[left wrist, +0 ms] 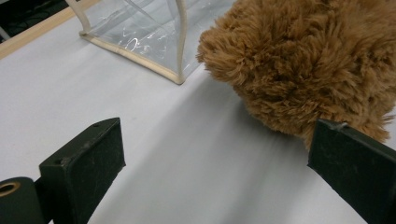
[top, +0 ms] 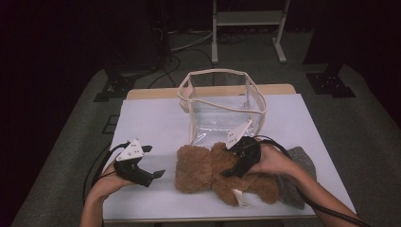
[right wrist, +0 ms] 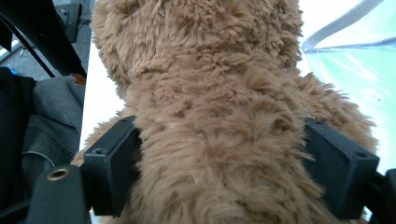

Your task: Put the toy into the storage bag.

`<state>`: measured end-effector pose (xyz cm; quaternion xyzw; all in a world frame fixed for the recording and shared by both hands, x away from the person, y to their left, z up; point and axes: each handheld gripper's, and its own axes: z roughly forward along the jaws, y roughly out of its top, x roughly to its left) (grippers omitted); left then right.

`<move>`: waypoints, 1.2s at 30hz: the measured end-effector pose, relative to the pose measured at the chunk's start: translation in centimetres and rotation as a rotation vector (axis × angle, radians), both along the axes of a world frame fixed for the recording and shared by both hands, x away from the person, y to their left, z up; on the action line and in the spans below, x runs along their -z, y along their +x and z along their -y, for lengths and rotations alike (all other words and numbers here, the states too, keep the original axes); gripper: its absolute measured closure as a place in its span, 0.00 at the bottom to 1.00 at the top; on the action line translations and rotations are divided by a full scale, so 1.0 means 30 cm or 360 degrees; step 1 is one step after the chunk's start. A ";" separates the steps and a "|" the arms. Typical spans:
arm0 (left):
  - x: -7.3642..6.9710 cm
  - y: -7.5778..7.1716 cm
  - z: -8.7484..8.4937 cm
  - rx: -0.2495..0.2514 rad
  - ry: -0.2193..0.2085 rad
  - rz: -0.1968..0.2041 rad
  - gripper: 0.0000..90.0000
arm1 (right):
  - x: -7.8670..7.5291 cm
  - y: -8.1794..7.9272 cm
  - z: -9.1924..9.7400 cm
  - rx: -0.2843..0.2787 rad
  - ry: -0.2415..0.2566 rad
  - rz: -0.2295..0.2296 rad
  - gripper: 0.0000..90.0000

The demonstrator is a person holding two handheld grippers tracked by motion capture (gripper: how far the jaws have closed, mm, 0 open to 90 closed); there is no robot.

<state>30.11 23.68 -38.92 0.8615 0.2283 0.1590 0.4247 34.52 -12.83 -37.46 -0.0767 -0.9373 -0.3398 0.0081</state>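
Note:
A brown teddy bear (top: 201,171) lies on its side on the white table cover (top: 151,123), just in front of a clear plastic bag with cream trim (top: 220,111). My right gripper (top: 231,169) reaches down over the bear from the right. In the right gripper view its jaws stand wide on either side of the bear's body (right wrist: 210,70), with fur brushing both pads (right wrist: 112,168). My left gripper (top: 153,161) hovers open to the left of the bear's head (left wrist: 303,60), nothing between its jaws.
A grey cloth (top: 301,165) lies under the person's right wrist near the table's right front corner. The bag's mouth (top: 220,72) stands open at the back of the table. A white metal stand (top: 248,19) is on the floor beyond.

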 end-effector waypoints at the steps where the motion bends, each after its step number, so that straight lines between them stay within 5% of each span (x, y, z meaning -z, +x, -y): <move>1: 0.001 0.000 0.000 0.0000 -0.0001 -0.0002 0.03 | 0.002 0.001 0.001 0.0000 0.0003 -0.0014 0.20; 22: 0.008 0.003 0.008 0.0003 0.0003 -0.0012 0.03 | 0.031 -0.015 -0.029 -0.0023 -0.0080 0.0001 0.20; 36: 0.011 0.006 0.007 -0.0011 0.0001 -0.0015 0.04 | 0.029 -0.015 -0.034 0.0007 -0.0087 0.0044 0.36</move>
